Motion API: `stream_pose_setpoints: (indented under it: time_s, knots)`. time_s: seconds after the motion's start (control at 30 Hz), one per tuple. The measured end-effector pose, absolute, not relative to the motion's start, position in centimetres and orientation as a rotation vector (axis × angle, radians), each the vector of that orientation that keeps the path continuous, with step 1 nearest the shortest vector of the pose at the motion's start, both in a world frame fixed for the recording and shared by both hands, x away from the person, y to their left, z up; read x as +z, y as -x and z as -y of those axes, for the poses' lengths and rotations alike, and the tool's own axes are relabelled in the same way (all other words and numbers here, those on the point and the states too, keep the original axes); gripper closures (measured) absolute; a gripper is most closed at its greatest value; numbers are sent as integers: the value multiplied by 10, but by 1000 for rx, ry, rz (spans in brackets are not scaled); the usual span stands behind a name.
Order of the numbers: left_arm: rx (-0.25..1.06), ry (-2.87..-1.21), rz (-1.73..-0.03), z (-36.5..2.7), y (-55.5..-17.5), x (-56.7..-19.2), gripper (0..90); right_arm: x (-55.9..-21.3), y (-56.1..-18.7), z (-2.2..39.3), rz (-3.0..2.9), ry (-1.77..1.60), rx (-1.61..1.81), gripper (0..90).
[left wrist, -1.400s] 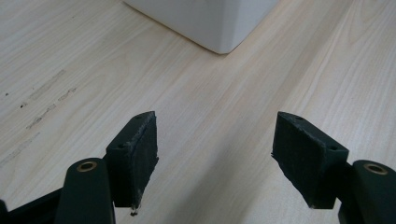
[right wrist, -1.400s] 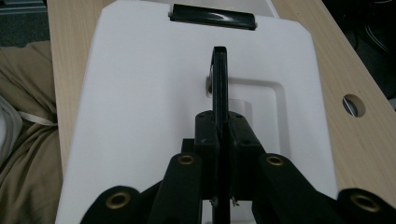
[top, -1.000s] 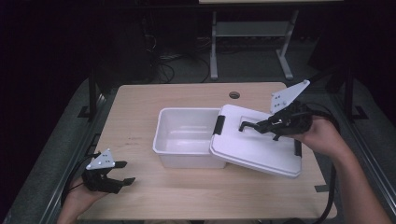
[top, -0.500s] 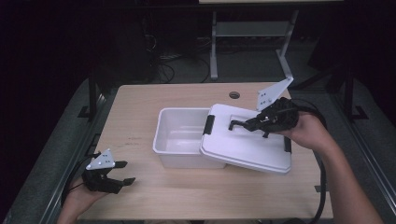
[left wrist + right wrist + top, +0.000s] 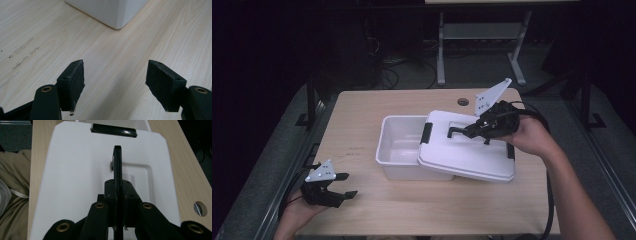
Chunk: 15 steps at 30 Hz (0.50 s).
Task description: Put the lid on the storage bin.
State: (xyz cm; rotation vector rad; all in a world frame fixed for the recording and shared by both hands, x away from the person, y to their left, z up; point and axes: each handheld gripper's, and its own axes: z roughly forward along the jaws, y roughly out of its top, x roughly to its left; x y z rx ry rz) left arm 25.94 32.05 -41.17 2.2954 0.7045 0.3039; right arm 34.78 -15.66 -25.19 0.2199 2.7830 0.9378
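We've got the right gripper (image 5: 467, 132) clamped on the lid's handle (image 5: 117, 162), and the lid (image 5: 462, 155) has slid further left, now half over the box (image 5: 398, 150). Closing looks near. The left gripper (image 5: 343, 187) waits apart, jaws spread and empty.

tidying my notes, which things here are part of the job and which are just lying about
Part of the job:
- white lid, held by its black handle
- white bin
- right gripper, shut on the handle

Just there:
- left gripper, open over the table
- table hole
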Motion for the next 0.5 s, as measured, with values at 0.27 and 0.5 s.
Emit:
stream_pose_setpoints:
  time_s: [0.27,0.5]
  knots:
    - [311,-2291,-703,-322,-258,-410,306,-252,-356,137,-2794,-168,950,836]
    - [309,-2292,-703,-322,-259,-411,306,-253,-362,128,-2797,-152,969,836]
